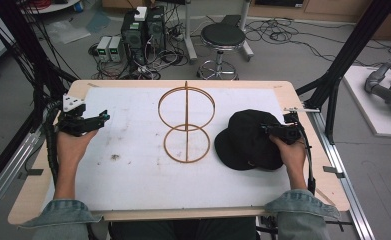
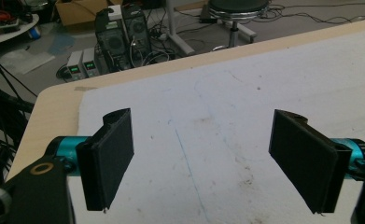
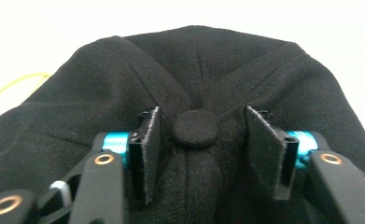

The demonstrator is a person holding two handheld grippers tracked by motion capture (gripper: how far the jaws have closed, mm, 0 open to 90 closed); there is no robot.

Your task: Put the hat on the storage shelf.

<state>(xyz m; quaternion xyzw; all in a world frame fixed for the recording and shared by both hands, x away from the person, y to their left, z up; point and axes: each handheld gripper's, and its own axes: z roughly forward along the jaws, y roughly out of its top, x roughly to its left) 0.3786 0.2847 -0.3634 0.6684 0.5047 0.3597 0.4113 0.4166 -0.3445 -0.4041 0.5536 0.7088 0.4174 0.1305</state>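
Left gripper [image 1: 104, 116] is hovering w/ jaws spread wide & empty over the white mat [image 1: 133, 175] at the table's left, while the right gripper [image 3: 196, 154] is pressing down on the black hat [image 1: 248, 140] at right, jaws parted either side of its top button [image 3: 196, 127], not yet clamping. Risk, imo: jaws closing on the button alone could be slipping off, or bunching the soft cloth & dragging the hat into the wooden ring stand [image 1: 186, 125] just beside it. Count: 2 grippers, 1 stand, 1 hat.
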